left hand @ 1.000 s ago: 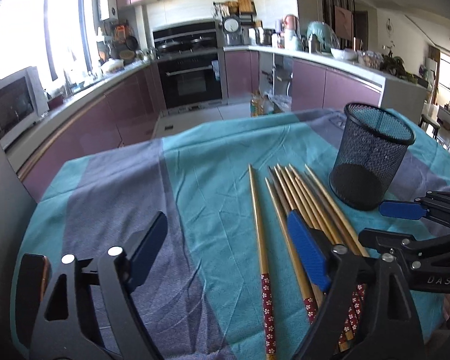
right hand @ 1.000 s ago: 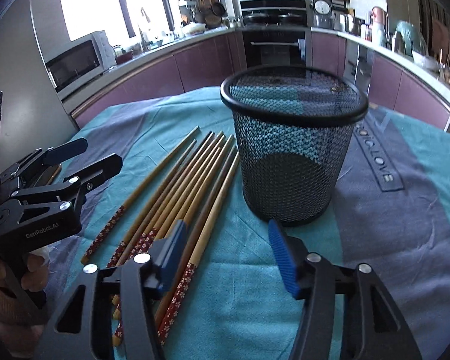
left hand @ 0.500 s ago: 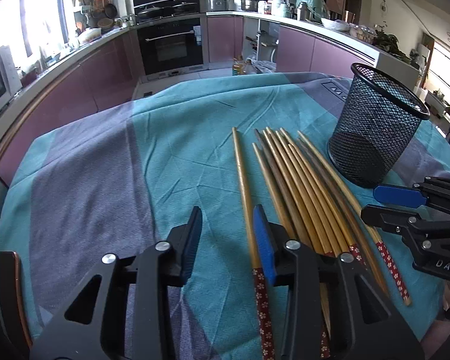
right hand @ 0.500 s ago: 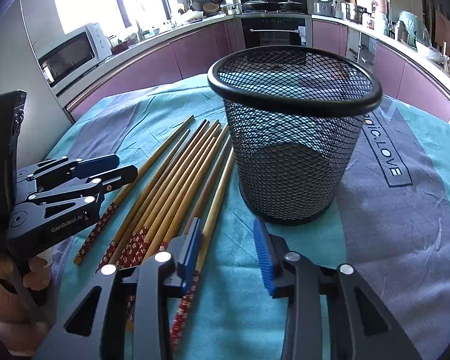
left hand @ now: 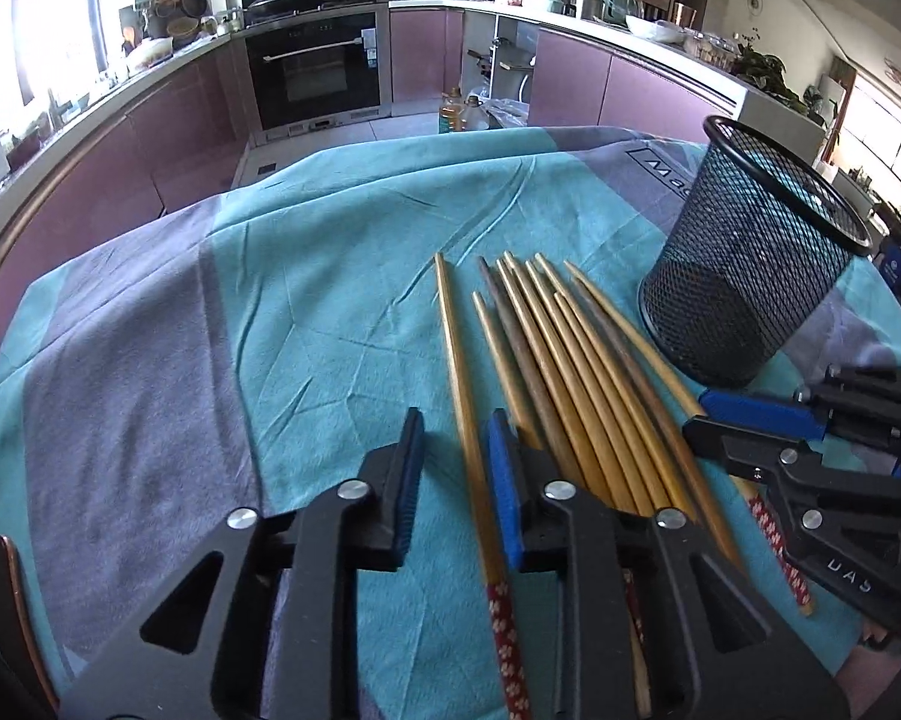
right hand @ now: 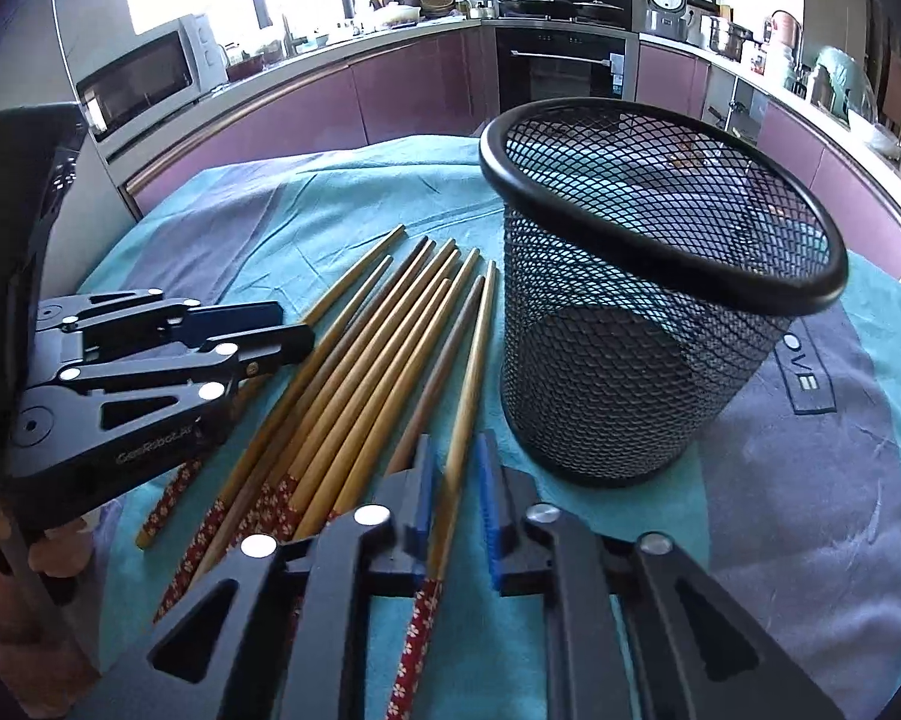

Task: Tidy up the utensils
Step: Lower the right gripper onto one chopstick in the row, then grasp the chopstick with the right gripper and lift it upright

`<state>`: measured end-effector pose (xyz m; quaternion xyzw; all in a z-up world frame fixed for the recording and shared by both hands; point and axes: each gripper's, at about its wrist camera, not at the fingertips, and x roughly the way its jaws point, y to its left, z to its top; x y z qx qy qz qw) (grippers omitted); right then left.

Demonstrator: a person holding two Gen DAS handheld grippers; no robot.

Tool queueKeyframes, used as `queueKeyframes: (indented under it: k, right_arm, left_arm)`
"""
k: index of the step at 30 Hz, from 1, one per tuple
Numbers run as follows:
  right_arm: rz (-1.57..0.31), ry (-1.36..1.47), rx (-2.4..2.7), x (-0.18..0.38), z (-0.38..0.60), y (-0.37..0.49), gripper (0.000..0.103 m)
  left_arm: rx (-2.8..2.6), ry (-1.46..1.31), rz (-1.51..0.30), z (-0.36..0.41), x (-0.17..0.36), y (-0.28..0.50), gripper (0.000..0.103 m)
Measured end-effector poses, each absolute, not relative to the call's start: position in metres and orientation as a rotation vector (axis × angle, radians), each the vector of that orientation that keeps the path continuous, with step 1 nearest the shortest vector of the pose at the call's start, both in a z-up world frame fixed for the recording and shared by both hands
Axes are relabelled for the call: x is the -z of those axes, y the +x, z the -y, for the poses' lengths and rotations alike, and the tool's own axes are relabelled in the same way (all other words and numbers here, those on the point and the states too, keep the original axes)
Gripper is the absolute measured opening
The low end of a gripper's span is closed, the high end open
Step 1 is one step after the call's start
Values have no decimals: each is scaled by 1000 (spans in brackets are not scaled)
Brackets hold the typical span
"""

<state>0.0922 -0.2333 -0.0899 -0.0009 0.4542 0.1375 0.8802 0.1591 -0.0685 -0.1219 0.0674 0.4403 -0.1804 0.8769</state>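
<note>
On teal cloth [left hand: 342, 276]: tapered wooden chopsticks [left hand: 546, 360] (floral ends), round mesh cup [right hand: 648, 324].

We hold both grippers low over the table, angled steeply downward, side by side and near each other. Our left gripper [left hand: 453, 468] has its jaws closing, the blue pads standing a narrow gap apart with one chopstick [left hand: 462, 396] between them; whether the pads press on it we cannot tell. Our right gripper [right hand: 456, 498] has its jaws drawn in to a narrow gap around another chopstick [right hand: 468, 384], the left pad touching it. A bit of our left hand [right hand: 60, 558] shows under the left gripper's body.
</note>
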Motion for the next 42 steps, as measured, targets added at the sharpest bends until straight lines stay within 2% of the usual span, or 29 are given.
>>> queueKeyframes:
  k: [1, 13, 34, 42]
  right_arm:
    - [-947, 7, -289, 90, 235, 92, 7]
    - [-867, 66, -378, 64, 250, 72, 6]
    - [-534, 153, -488, -45, 301, 47, 6]
    - [-413, 134, -395, -73, 321, 69, 6]
  left_arm:
    - [378, 132, -923, 69, 122, 160, 9]
    - [414, 36, -871, 54, 95, 141, 8]
    - [649, -164, -591, 36, -54, 90, 7]
    - [692, -206, -469, 66, -110, 98, 7]
